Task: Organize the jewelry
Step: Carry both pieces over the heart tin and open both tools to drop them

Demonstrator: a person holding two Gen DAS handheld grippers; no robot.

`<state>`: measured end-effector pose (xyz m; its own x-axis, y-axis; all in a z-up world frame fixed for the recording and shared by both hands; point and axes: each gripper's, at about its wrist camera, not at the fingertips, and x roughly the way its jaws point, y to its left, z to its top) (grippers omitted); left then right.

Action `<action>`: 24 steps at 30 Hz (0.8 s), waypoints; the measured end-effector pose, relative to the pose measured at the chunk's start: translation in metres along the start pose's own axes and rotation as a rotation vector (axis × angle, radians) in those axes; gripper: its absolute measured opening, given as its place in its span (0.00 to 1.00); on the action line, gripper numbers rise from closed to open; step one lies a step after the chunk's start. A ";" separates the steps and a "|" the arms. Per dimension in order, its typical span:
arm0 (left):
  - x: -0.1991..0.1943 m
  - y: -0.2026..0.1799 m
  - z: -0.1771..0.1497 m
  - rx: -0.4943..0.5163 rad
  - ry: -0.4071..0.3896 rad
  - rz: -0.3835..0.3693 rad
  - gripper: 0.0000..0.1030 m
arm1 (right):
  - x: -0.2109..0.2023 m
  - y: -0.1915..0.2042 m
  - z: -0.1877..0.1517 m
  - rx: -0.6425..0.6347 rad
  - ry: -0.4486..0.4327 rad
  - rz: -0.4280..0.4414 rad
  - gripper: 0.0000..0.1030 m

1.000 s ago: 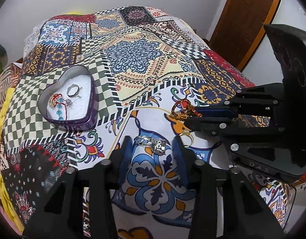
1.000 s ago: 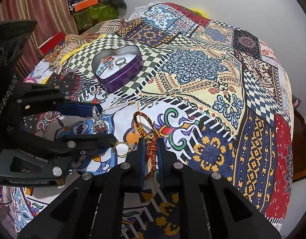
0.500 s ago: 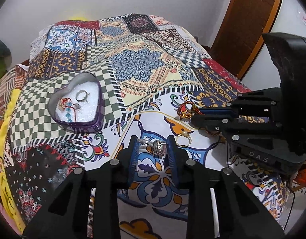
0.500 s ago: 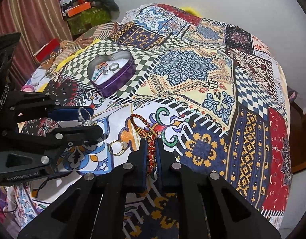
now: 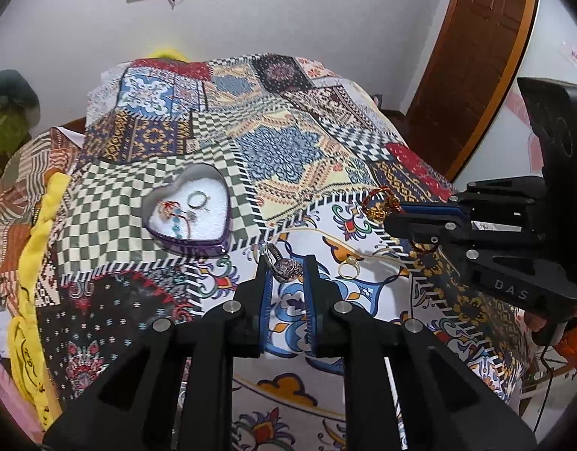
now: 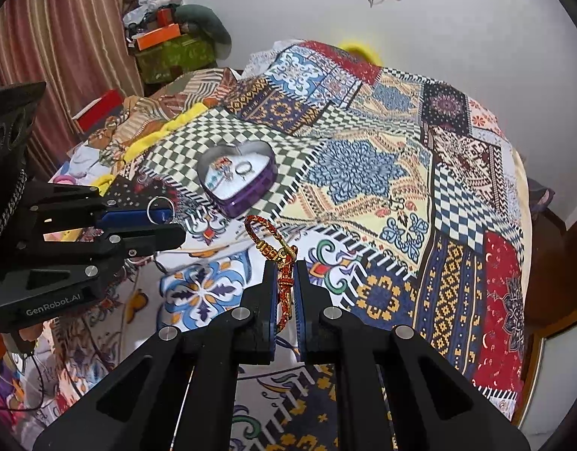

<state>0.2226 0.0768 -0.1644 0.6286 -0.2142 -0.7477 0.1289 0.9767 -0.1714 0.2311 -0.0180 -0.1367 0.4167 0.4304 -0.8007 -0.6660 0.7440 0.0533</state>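
A purple heart-shaped tin with a white lining sits on the patterned bedspread and holds a ring and beaded pieces. My left gripper is shut on a silver ring, lifted above the cloth, near the tin. My right gripper is shut on a red and gold cord bracelet, held in the air to the right of the tin. A gold ring lies on the cloth between the grippers.
The bed is covered by a patchwork bedspread. A yellow cloth lies along its left edge. Boxes and clutter stand at the far left by a curtain. A wooden door is at the right.
Both grippers have risen off the bedspread with their pieces. The left one closed on the silver ring and lifted it; the right one lifted the bracelet. The gold ring stays on the cloth.
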 end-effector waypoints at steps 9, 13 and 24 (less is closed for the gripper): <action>-0.026 0.026 0.011 -0.031 -0.065 0.054 0.14 | -0.007 0.012 0.026 0.008 -0.053 0.011 0.07; -0.032 0.040 0.016 -0.042 -0.087 0.074 0.14 | -0.005 0.016 0.039 0.021 -0.075 0.028 0.07; -0.025 0.077 0.026 -0.079 -0.104 0.110 0.14 | 0.009 0.021 0.071 0.028 -0.110 0.062 0.07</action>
<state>0.2371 0.1578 -0.1426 0.7124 -0.0993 -0.6947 -0.0031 0.9895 -0.1446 0.2647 0.0380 -0.1003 0.4414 0.5283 -0.7254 -0.6759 0.7274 0.1185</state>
